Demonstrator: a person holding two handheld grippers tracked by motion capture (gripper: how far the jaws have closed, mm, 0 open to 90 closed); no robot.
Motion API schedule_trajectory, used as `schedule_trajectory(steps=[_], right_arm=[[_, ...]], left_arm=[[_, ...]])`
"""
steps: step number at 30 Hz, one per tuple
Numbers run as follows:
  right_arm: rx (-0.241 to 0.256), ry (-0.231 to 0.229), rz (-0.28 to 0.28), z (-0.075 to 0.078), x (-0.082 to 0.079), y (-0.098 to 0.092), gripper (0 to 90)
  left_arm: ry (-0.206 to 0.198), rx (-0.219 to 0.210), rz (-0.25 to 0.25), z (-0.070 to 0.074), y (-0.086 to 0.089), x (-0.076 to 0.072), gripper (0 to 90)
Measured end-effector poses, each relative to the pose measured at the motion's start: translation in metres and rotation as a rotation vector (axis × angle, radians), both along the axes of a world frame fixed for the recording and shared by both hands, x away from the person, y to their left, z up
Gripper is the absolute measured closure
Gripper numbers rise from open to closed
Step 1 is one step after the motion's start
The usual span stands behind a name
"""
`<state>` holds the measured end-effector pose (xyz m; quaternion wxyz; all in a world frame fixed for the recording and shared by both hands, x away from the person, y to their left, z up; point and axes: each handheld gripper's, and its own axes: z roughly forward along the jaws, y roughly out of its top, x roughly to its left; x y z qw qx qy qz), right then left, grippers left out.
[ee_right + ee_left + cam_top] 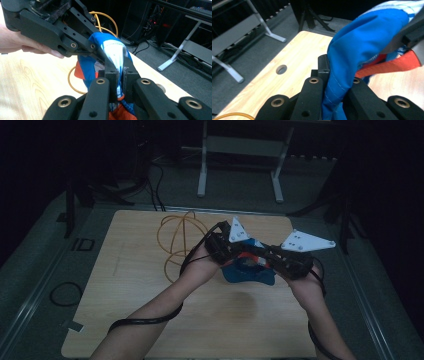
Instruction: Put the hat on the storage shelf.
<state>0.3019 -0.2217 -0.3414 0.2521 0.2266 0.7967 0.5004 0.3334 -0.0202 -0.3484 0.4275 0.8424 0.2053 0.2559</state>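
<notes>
I saw no writing. My left tool [337, 82] and right tool [120, 75] were both clamped on the blue garment [247, 270], held just above the worktop [150, 320]. It stretched left to right between them. The left tool's view showed its orange strip [392, 65]; the right's showed the yellow cable [105, 22].

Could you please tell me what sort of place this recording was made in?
Probably a lab or recording studio: a bare wooden table on grey carpet, dark curtains behind, a metal desk frame, and cables trailing across the floor.
</notes>
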Motion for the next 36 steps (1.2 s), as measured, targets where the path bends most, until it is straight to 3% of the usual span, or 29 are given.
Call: schedule_trajectory(steps=[7,13,16,18,23,28,32,34,36], right_arm=[[0.031,0.018,0.007,-0.005,-0.003,-0.003,85.3],[0.005,0.014,0.027,-0.011,-0.012,-0.002,84.0],[0.0,0.018,0.038,-0.013,-0.016,-0.001,79.2],[0.025,0.023,0.048,-0.012,-0.02,-0.003,70.4],[0.112,0.009,0.076,-0.004,-0.034,-0.016,58.3],[0.149,-0.013,0.09,0.001,-0.04,-0.031,48.2],[0.153,-0.008,0.086,-0.002,-0.038,-0.035,48.2],[0.16,0.003,0.104,-0.005,-0.037,-0.032,47.9],[0.153,-0.003,0.119,-0.007,-0.039,-0.028,47.3]], left_arm=[[-0.04,0.001,0.023,0.002,0.0,-0.002,89.1],[-0.091,0.041,0.018,0.005,-0.004,-0.007,89.2],[-0.111,0.036,0.007,0.008,-0.003,-0.008,89.2],[-0.138,0.033,0.009,0.009,-0.001,-0.01,89.2],[-0.183,-0.016,-0.005,0.011,0.015,-0.015,89.1],[-0.241,-0.09,-0.145,0.015,0.037,-0.02,89.1],[-0.246,-0.121,-0.175,0.018,0.05,-0.02,89.0],[-0.219,-0.178,-0.253,0.017,0.057,-0.019,89.0],[-0.214,-0.24,-0.364,0.014,0.064,-0.019,89.0]])
